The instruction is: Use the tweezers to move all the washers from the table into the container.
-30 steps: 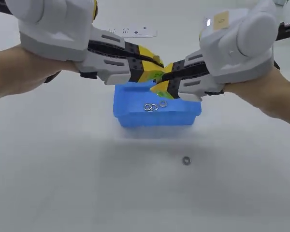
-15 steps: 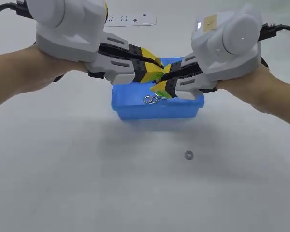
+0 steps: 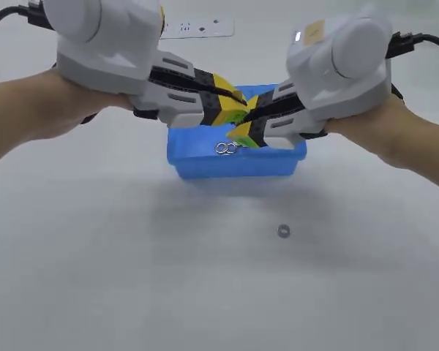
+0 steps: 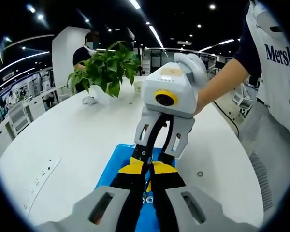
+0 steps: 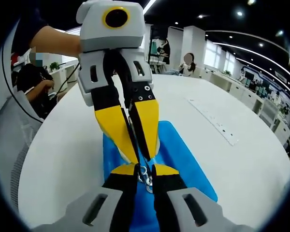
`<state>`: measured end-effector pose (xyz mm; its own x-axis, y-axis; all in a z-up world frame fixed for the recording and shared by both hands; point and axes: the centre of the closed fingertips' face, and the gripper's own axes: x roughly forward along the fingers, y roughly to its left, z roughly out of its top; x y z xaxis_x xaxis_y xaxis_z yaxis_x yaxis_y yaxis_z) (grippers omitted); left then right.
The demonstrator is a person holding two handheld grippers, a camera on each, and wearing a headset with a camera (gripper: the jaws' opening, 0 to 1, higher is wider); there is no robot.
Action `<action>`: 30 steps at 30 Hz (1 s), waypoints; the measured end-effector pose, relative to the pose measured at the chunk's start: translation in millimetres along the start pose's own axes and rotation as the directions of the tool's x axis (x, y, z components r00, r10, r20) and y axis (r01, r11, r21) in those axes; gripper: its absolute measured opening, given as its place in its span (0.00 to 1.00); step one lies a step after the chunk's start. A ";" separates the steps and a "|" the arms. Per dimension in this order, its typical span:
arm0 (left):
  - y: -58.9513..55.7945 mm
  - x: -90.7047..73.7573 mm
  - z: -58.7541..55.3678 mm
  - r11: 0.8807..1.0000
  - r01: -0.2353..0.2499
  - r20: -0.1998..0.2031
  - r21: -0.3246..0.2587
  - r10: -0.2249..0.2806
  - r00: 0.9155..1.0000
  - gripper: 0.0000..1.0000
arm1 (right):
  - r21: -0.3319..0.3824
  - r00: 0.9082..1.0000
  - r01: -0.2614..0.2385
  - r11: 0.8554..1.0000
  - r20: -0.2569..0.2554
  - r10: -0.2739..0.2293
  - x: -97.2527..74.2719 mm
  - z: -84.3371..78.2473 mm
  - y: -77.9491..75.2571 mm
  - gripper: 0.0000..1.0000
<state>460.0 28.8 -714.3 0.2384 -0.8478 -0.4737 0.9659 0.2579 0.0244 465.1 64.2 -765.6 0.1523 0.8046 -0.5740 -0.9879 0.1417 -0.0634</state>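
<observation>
Head view: blue rectangular plastic container (image 3: 234, 167) on white tabletop (image 3: 132, 285), long axis running left-right. Cluster of small silver washers (image 3: 227, 148) lies flat inside, near front wall. Lone silver washer (image 3: 283, 231) flat on tabletop, on person's side of container, well apart from it. Left gripper (image 3: 238, 101) and right gripper (image 3: 239, 136) meet tip to tip above container.

Gripper views: container's long axis runs away along jaws. Both jaw pairs drawn close, narrow slit left; cannot tell if anything is pinched. Left gripper view adds green leafy plant (image 4: 106, 72) at far tabletop edge.
</observation>
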 end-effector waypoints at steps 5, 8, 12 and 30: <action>-9.4 -3.1 10.7 1.000 0.026 0.014 0.014 -0.027 1.000 0.08 | -0.006 1.000 -0.022 1.000 0.010 0.022 -10.9 6.0 7.3 0.13; -19.2 -6.7 18.9 0.998 0.053 0.026 0.030 -0.053 0.998 0.07 | -0.026 0.999 -0.036 0.999 0.016 0.036 -19.7 9.6 15.5 0.12; -32.1 -10.4 28.9 0.996 0.072 0.037 0.049 -0.074 0.997 0.07 | -0.045 0.999 -0.049 0.998 0.020 0.050 -30.7 14.4 24.8 0.12; -98.0 -18.6 61.7 0.982 0.112 0.010 0.151 -0.115 0.993 0.07 | -0.070 0.997 -0.068 0.995 0.018 0.069 -81.9 22.0 77.4 0.12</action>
<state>367.2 -9.3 -653.6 0.1267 -0.8763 -0.4648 0.9907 0.0883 0.1036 376.8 21.9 -705.6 0.0843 0.8227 -0.5623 -0.9956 0.0463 -0.0815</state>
